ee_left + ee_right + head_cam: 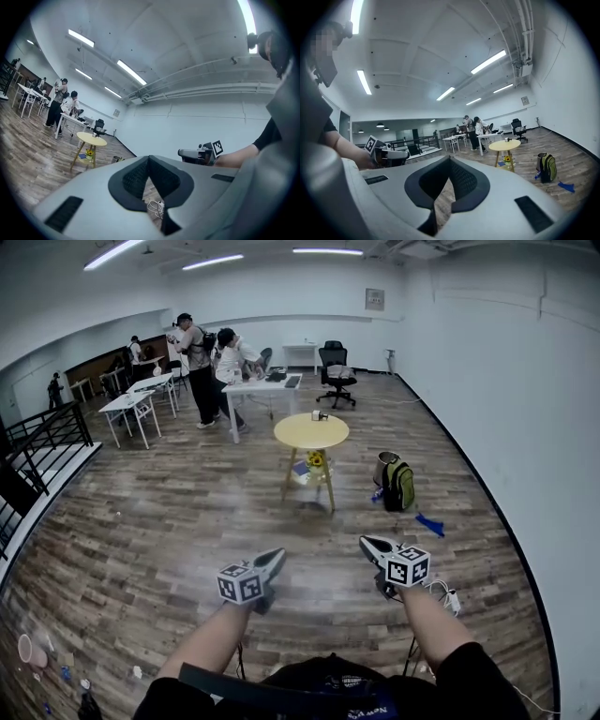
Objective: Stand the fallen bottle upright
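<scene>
Nothing of the task is judged done yet. The left claw [274, 559] and the right claw [367, 545] are each pressed together on nothing and held level above the floor. No fallen bottle can be made out. A round yellow surface [310, 432] and a backpack [399, 486] are seen well ahead of both claws. Finding, gripping and righting the bottle are all left.

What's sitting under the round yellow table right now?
A lower shelf between its legs holds a yellow flower-like thing and a flat blue item. The tabletop covers the shelf's rear, so anything there is hidden.
</scene>
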